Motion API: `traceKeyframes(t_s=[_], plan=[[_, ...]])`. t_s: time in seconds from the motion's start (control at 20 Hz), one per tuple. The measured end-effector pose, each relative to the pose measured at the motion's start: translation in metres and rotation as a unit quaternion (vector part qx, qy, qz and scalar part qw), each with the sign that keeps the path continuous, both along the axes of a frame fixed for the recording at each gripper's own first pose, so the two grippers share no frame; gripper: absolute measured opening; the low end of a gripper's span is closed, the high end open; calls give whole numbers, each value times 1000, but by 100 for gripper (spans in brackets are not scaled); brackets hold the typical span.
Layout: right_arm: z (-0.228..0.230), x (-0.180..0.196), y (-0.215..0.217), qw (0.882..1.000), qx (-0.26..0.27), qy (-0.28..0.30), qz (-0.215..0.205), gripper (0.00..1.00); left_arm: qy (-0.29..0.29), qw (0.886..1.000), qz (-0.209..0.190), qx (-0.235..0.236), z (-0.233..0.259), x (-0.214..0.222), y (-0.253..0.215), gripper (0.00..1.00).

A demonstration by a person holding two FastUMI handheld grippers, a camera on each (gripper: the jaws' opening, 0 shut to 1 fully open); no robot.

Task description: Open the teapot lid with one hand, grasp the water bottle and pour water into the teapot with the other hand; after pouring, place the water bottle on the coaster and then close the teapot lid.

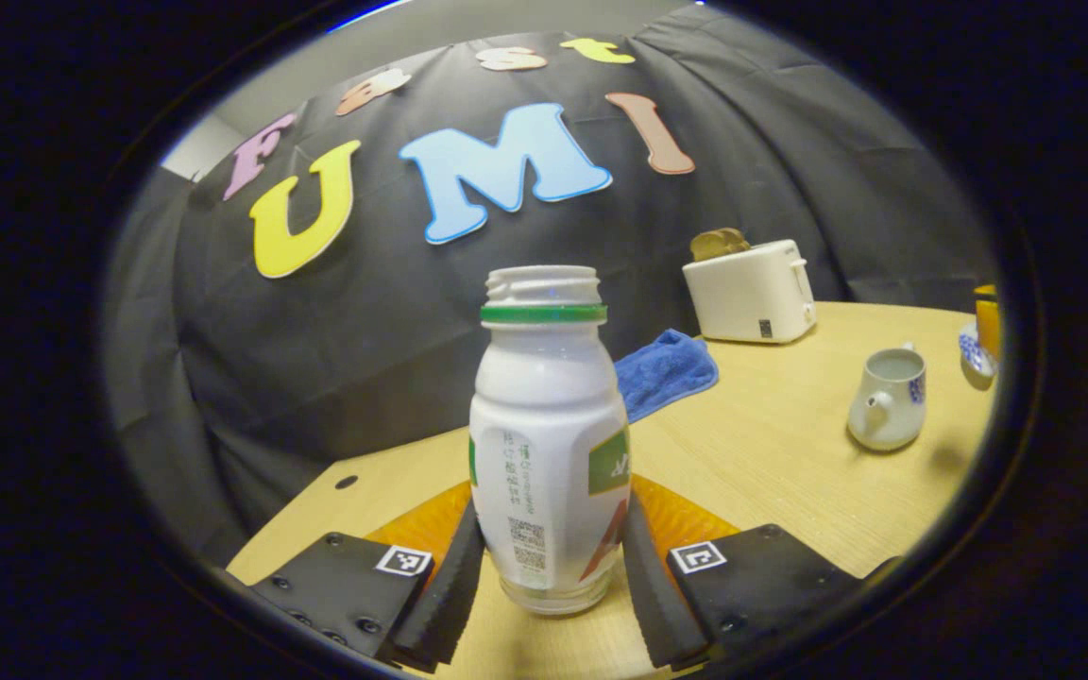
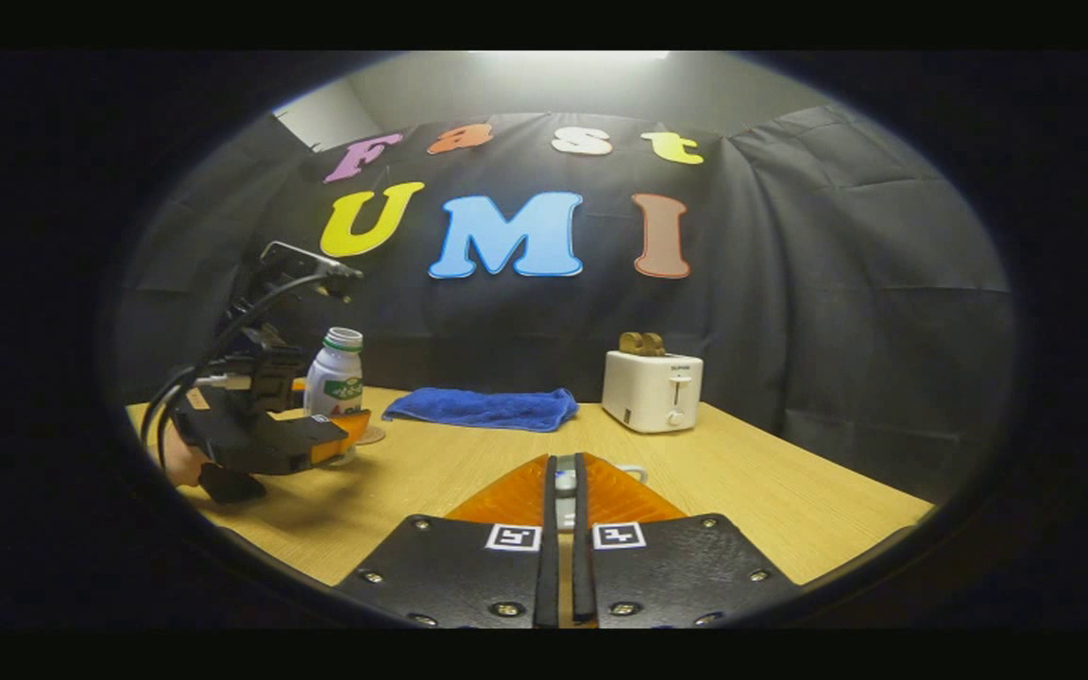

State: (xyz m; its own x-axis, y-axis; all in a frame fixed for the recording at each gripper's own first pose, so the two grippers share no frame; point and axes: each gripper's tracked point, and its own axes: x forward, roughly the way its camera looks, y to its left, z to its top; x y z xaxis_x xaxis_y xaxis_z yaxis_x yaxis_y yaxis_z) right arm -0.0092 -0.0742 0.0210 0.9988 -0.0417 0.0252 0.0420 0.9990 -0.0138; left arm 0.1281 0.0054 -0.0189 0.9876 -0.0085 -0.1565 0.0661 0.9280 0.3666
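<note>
Water bottle (image 1: 549,444), cap off, stands upright on the counter (image 1: 771,472) between the left gripper (image 1: 552,576) jaws; jaws spread, flanking its base, contact not certain. Teapot (image 1: 887,399) sits lidless, well right of those jaws and ahead. Right gripper (image 2: 563,529) jaws pressed nearly together on something small, likely the lid; can't tell. Risk: low grip on an open bottle, so it could tip or slosh on lift. Toaster (image 1: 752,291) and blue towel (image 1: 665,371) lie beyond.
</note>
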Motion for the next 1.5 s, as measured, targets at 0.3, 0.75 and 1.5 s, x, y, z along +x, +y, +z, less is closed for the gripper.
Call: traceKeyframes(t_s=[0.3, 0.75, 1.5], plan=[[-4, -18, -16, 1000, 10, 4, -19, 6, -11, 993, -20, 116, 7, 6, -22, 82], [-9, -30, -36, 999, 7, 9, -41, 6, -21, 962, -85, 260, 6, 22, -73, 82], [-12, -34, -56, 998, 24, 6, -57, 6, -50, 895, -135, 422, 6, 32, -127, 82]])
